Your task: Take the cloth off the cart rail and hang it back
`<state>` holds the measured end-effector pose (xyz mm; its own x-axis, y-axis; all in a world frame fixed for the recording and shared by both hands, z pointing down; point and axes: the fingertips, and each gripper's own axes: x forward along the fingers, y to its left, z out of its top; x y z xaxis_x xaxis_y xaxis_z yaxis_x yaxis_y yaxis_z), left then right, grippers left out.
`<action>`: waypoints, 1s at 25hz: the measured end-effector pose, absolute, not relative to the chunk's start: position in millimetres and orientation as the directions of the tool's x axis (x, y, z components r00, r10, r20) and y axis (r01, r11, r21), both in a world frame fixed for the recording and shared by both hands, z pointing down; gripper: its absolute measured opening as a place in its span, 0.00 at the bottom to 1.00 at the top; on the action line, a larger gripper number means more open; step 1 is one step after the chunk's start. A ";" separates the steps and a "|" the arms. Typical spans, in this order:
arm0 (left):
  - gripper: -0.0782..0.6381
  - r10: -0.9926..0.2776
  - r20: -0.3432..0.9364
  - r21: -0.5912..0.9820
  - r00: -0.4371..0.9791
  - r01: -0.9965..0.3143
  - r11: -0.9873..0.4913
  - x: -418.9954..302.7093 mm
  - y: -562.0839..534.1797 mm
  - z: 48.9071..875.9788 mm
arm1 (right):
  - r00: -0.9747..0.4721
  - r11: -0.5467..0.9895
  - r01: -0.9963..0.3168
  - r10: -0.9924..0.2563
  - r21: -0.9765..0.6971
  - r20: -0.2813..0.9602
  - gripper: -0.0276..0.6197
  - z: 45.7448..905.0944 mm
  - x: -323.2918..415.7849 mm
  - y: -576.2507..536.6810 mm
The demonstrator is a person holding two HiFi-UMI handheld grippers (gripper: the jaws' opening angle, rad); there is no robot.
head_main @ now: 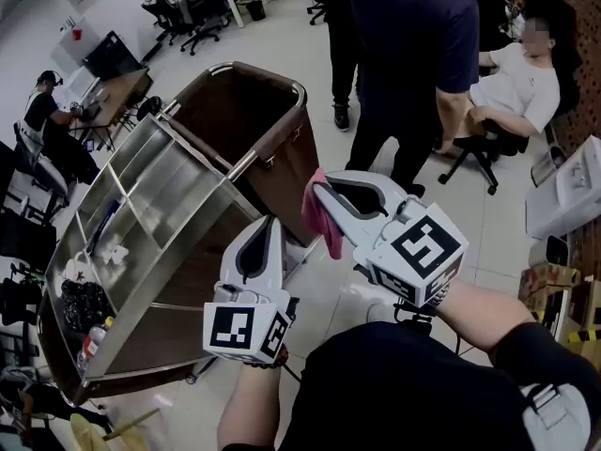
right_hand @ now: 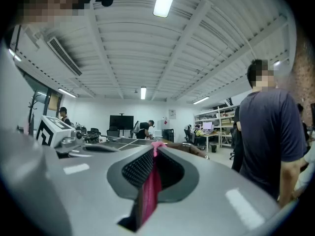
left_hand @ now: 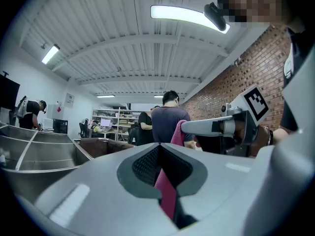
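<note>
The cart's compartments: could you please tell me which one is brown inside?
The deep bin at the far end of the cart, ringed by a rounded metal rail; the other compartments are all bare, shiny metal.

Left tool (left_hand: 158, 145) pinches the pink cloth (left_hand: 167, 195).

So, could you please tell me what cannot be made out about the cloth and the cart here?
- The cloth: full size, head view; the right tool covers its top.
- The left tool: its hold on the cloth, head view; its own body hides it.
- The items on the cart: head view, too small and dark.
</note>
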<state>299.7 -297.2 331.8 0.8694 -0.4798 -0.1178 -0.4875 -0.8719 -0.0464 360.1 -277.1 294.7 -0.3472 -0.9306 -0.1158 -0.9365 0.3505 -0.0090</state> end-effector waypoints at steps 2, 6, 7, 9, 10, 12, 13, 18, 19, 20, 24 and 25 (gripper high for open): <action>0.11 -0.501 -0.125 -0.047 0.856 -0.510 -0.859 310.6 -299.2 328.1 | -0.369 0.372 -0.928 -0.922 -0.003 -0.116 0.06 290.4 370.9 -281.0; 0.11 -0.532 -0.135 -0.049 0.836 -0.542 -0.839 322.0 -305.1 321.9 | -0.412 0.415 -0.910 -0.899 0.010 -0.146 0.06 276.4 380.4 -291.3; 0.11 -0.536 -0.135 -0.050 0.833 -0.546 -0.836 323.7 -308.5 322.1 | -0.417 0.420 -0.907 -0.896 0.011 -0.156 0.06 273.9 382.6 -295.6; 0.11 -0.541 -0.136 -0.054 0.830 -0.552 -0.832 326.6 -316.4 323.4 | -0.421 0.426 -0.905 -0.891 0.010 -0.170 0.06 271.7 387.6 -304.6; 0.11 -0.545 -0.139 -0.056 0.827 -0.556 -0.830 328.0 -320.6 323.1 | -0.422 0.428 -0.904 -0.889 0.009 -0.176 0.06 270.9 390.4 -309.2; 0.11 -0.550 -0.148 -0.059 0.822 -0.562 -0.825 327.6 -328.8 320.7 | -0.421 0.427 -0.904 -0.888 0.009 -0.187 0.06 269.0 392.9 -318.3; 0.11 -0.550 -0.155 -0.060 0.821 -0.564 -0.824 325.1 -332.8 319.2 | -0.419 0.425 -0.905 -0.888 0.011 -0.191 0.06 268.2 391.5 -322.8; 0.11 -0.535 -0.185 -0.071 0.824 -0.554 -0.829 314.4 -355.4 302.8 | -0.403 0.406 -0.914 -0.892 0.031 -0.206 0.06 254.2 382.6 -349.3; 0.11 -0.530 -0.191 -0.075 0.827 -0.550 -0.832 314.2 -359.6 296.7 | -0.398 0.400 -0.916 -0.893 0.034 -0.210 0.06 248.0 382.8 -355.1; 0.11 -0.523 -0.196 -0.080 0.829 -0.545 -0.834 313.7 -363.9 291.1 | -0.392 0.393 -0.919 -0.895 0.037 -0.214 0.06 242.2 382.9 -361.1; 0.11 -0.504 -0.208 -0.090 0.838 -0.530 -0.843 301.4 -386.7 283.8 | -0.364 0.363 -0.931 -0.905 0.045 -0.221 0.06 234.8 374.9 -388.9; 0.11 -0.501 -0.211 -0.091 0.839 -0.527 -0.845 297.4 -392.8 283.0 | -0.357 0.356 -0.933 -0.907 0.044 -0.223 0.06 234.4 372.4 -396.7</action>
